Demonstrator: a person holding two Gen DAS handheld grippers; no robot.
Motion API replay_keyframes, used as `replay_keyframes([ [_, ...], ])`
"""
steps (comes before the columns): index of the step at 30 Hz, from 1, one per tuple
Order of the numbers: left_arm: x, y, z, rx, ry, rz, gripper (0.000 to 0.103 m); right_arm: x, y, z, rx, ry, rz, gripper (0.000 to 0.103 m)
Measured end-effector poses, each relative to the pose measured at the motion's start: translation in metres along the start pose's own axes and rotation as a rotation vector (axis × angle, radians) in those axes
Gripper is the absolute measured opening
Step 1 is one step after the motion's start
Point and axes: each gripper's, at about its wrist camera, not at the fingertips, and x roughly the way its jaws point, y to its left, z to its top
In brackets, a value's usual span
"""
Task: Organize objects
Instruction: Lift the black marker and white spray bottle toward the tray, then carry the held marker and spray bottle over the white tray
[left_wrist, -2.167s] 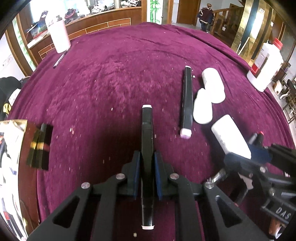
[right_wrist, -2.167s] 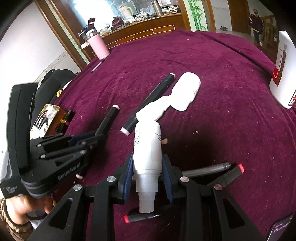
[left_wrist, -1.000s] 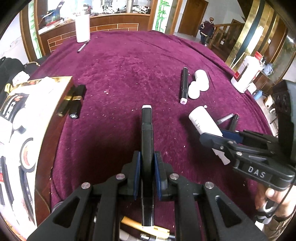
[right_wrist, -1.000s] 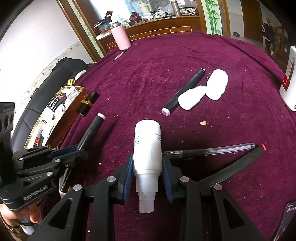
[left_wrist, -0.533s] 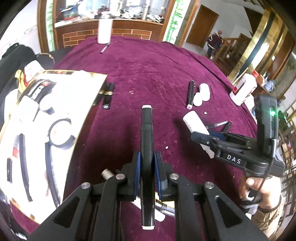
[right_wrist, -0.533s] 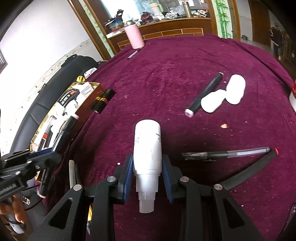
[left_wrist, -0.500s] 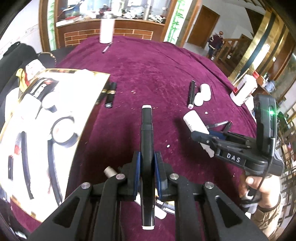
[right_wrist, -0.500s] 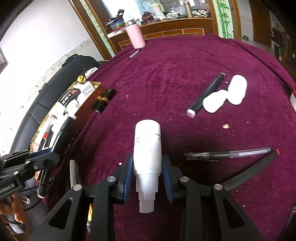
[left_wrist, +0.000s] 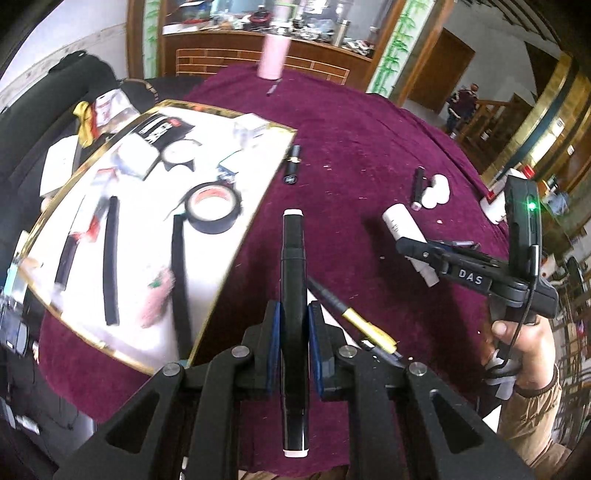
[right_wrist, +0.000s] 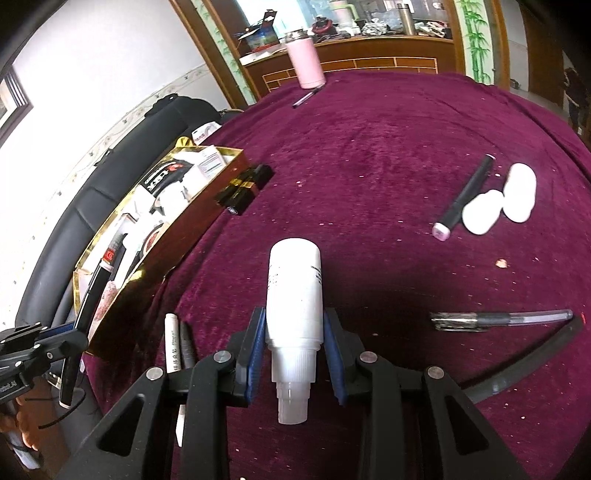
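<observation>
My left gripper (left_wrist: 293, 325) is shut on a black marker (left_wrist: 293, 266) with white ends, held above the maroon cloth just right of the gold-rimmed box (left_wrist: 236, 236). That box holds a roll of black tape (left_wrist: 213, 207), black sticks and white packets. My right gripper (right_wrist: 294, 341) is shut on a white bottle (right_wrist: 294, 291), neck toward the camera. In the left wrist view the right gripper (left_wrist: 417, 245) hangs to the right with the bottle (left_wrist: 400, 225). In the right wrist view the left gripper (right_wrist: 72, 328) sits at the left edge beside the box (right_wrist: 122, 254).
On the cloth lie another black marker (right_wrist: 463, 197), two white capsules (right_wrist: 498, 206), a clear pen (right_wrist: 502, 319), black-and-gold tubes (right_wrist: 243, 188), a gold-tipped pen (left_wrist: 351, 317) and two markers (right_wrist: 179, 341). A pink tumbler (right_wrist: 304, 62) stands at the far edge. A black sofa (right_wrist: 110, 177) lies left.
My left gripper has carried the marker left and a little up, so the box now fills the left of its view. My right gripper has drifted left with the bottle.
</observation>
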Motion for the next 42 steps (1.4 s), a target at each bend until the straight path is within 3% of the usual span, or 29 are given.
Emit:
replay_keyframes([
  [30, -0.007, 0.079, 0.008, -0.139, -0.046, 0.078, 0.014, 0.023, 0.078, 0.017, -0.140, 0.038, 0.075, 0.033],
  [42, 0.017, 0.121, 0.021, -0.228, 0.005, 0.053, 0.014, 0.032, 0.113, 0.023, -0.197, 0.057, 0.106, 0.033],
])
